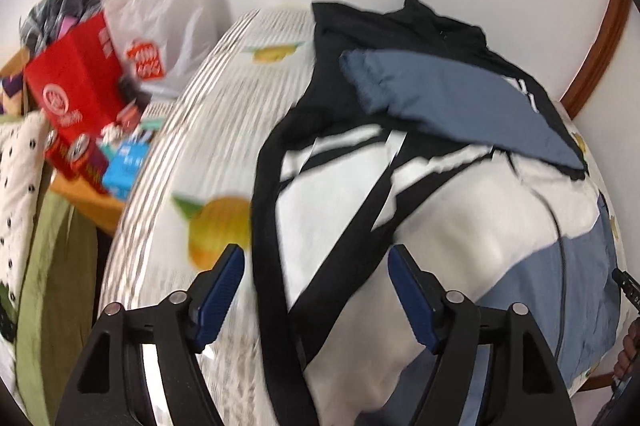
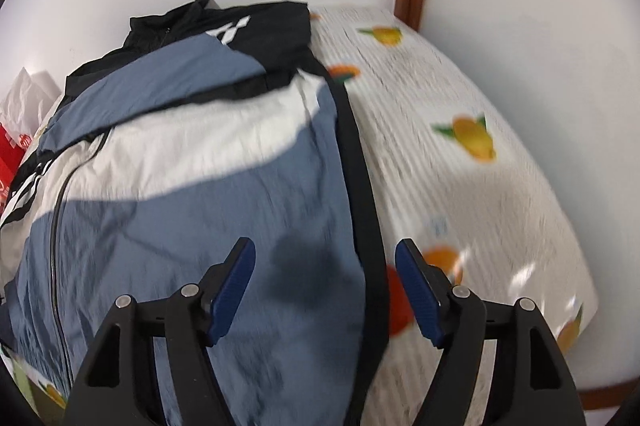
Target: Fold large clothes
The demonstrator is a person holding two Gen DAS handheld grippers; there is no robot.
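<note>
Mid-fold, we hover both tools, left (image 1: 316, 296) and right (image 2: 325, 290) (open, empty), over the jacket (image 2: 192, 162); next, regrip its hem.

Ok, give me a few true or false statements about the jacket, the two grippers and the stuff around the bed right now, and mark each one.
1. The jacket lies on a fruit-print bedsheet. True.
2. The left gripper is clamped on the jacket's black hem. False: its jaws stand apart above the cloth, nothing pinched.
3. A blue sleeve is folded across the jacket's upper part. True.
4. The right gripper holds the zipper. False: it is open, over the jacket's black side edge; the zipper runs well to the left in the right wrist view.
5. A red box stands beside the bed. True.
6. The jacket is all black. False: it has blue, white and black panels.
</note>
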